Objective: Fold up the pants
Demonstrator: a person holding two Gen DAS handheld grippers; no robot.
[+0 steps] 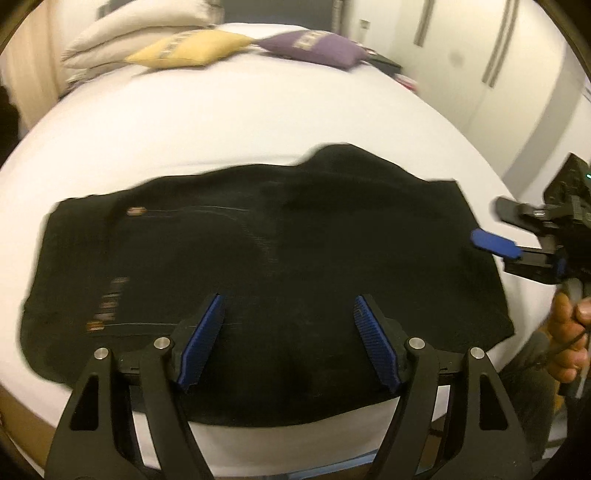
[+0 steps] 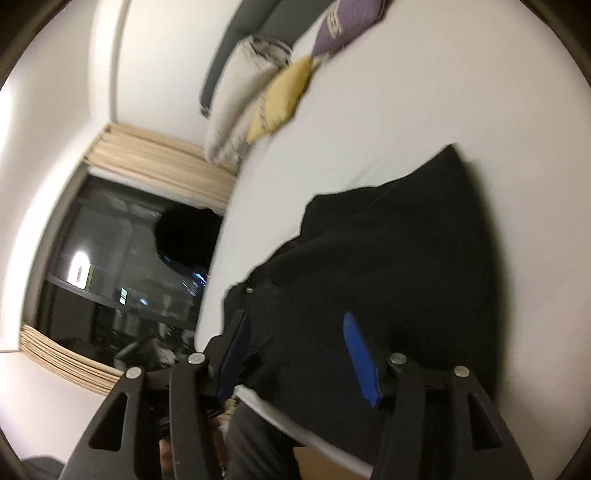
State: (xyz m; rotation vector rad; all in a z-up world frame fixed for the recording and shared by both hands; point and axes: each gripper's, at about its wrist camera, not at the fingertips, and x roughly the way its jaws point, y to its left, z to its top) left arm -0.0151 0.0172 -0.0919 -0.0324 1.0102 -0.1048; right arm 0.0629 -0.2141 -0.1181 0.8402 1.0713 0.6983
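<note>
Black pants (image 1: 295, 240) lie folded into a broad flat rectangle on the white bed (image 1: 221, 129). My left gripper (image 1: 288, 306) hangs over their near edge, jaws open, blue pads apart and nothing between them. My right gripper (image 1: 487, 219) comes in from the right by the pants' right edge, a person's hand (image 1: 565, 332) on its handle. In the right wrist view the right gripper (image 2: 295, 328) is open over the pants (image 2: 406, 240), with no cloth pinched. The picture there is blurred.
At the bed's far end lie a yellow pillow (image 1: 192, 48), a purple pillow (image 1: 314, 46) and stacked white pillows (image 1: 129, 33). Wardrobe doors (image 1: 480, 55) stand beyond the bed on the right. A dark window (image 2: 110, 277) with beige curtains is on the other side.
</note>
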